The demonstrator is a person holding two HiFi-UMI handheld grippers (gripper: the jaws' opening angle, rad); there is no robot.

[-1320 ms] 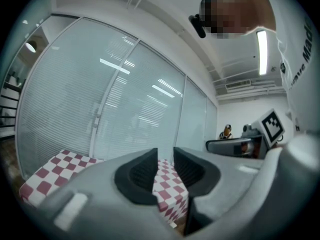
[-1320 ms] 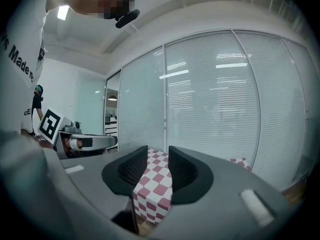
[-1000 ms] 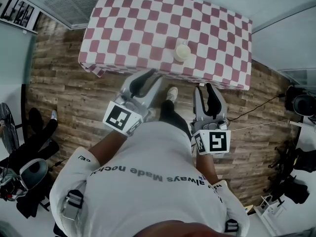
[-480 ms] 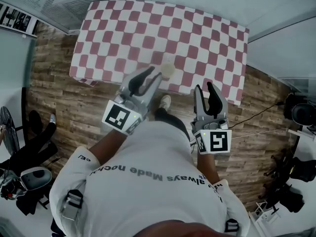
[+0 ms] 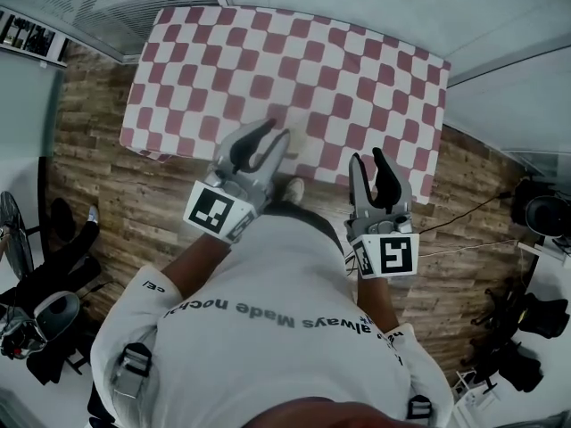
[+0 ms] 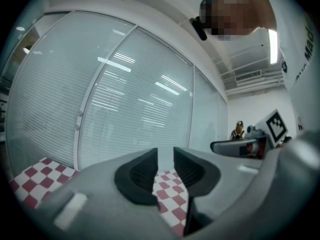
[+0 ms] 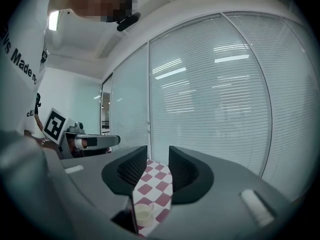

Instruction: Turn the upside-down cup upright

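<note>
A table under a red-and-white checked cloth (image 5: 294,61) stands just in front of me. A small pale cup (image 7: 144,213) shows low between the jaws in the right gripper view, on the cloth (image 7: 155,181) near its front edge; I cannot tell which way up it stands. In the head view the left gripper (image 5: 270,135) covers it. That gripper reaches over the table's near edge, shut and empty. My right gripper (image 5: 368,157) hangs at the near edge further right, also shut with nothing in it. The left gripper view shows only cloth (image 6: 170,194) past the jaws.
Glass walls with white blinds (image 6: 125,99) close off the far side of the table. The floor is wood planks (image 5: 107,185). Dark gear lies at the left (image 5: 45,301) and right (image 5: 535,208), and a cable (image 5: 464,230) crosses the floor at the right.
The table has drawn closer in the head view. Both grippers have moved forward to its near edge. The cup, visible before, is now hidden under the left gripper.
</note>
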